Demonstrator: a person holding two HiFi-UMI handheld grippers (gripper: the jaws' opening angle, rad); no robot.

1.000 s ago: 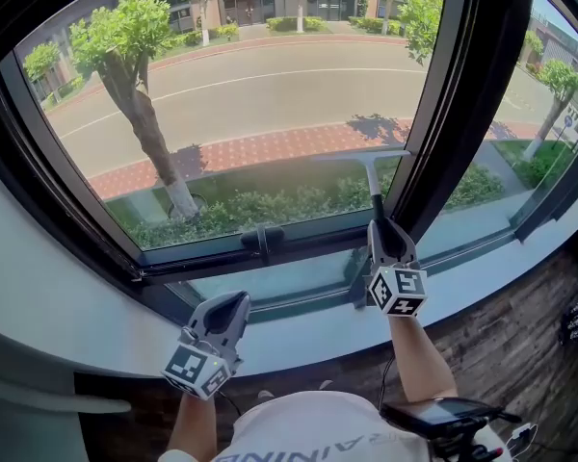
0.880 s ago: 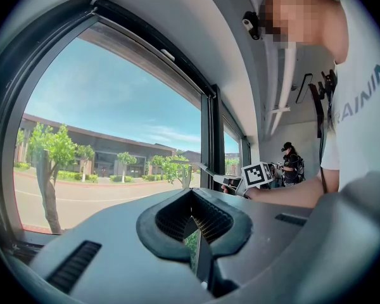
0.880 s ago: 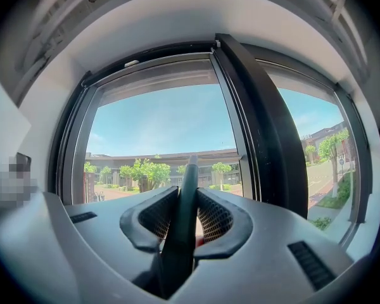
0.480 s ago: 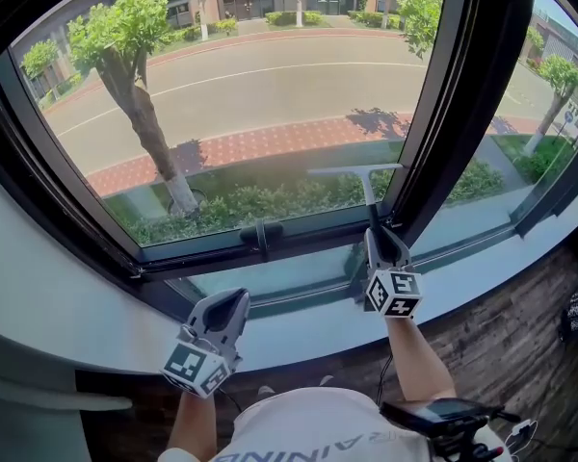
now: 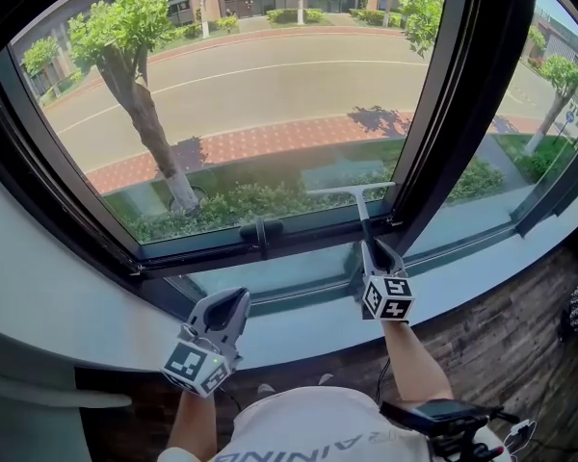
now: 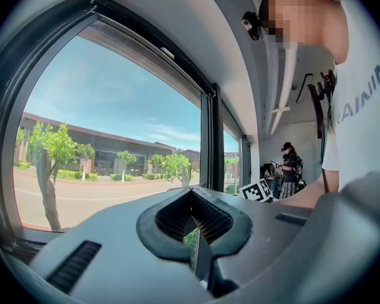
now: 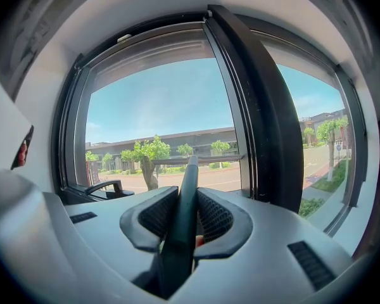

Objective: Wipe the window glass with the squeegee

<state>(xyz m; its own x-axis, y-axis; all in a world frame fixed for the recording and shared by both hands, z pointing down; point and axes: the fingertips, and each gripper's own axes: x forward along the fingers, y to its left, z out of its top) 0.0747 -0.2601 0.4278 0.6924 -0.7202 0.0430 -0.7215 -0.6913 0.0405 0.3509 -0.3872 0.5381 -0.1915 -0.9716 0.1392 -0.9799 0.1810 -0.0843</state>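
Background: Beyond the large clear window glass (image 5: 270,104) you see a road, a red-paved walk, hedges and trees. A pale sill (image 5: 67,287) runs under the dark frame.

Working tool: the right gripper (image 5: 371,250), its jaws clenched on the dark-handled squeegee (image 5: 353,191) with a thin pale crossbar blade.

Grip detail: in the right gripper view the squeegee's handle (image 7: 180,220) fills the gap between both ribbed pads and runs straight out along the jaw line.

Squeegee position: the blade lies directly ahead of the right gripper, low on the pane and near the bottom rail. You cannot confirm from these views whether the rubber touches the glass.

Long axis: the handle points away from the jaws, up the glass. The blade sits crosswise to it, roughly level, with its right end close beside the dark vertical frame post (image 5: 453,94).

Idle tool: the left gripper (image 5: 233,303), jaws drawn together on nothing, hangs over the sill, well apart to the squeegee's left.

Obstruction: a black latch handle (image 5: 260,231) sits on the bottom rail, left of the blade.

Nearer hand: the right; it alone carries the squeegee.

Stage (judgement): the stroke appears to be near its lower limit.

Next move (judgement): most of the pane lies above and left of the blade, so raise the blade and step it left, holding it level and clear of the latch.
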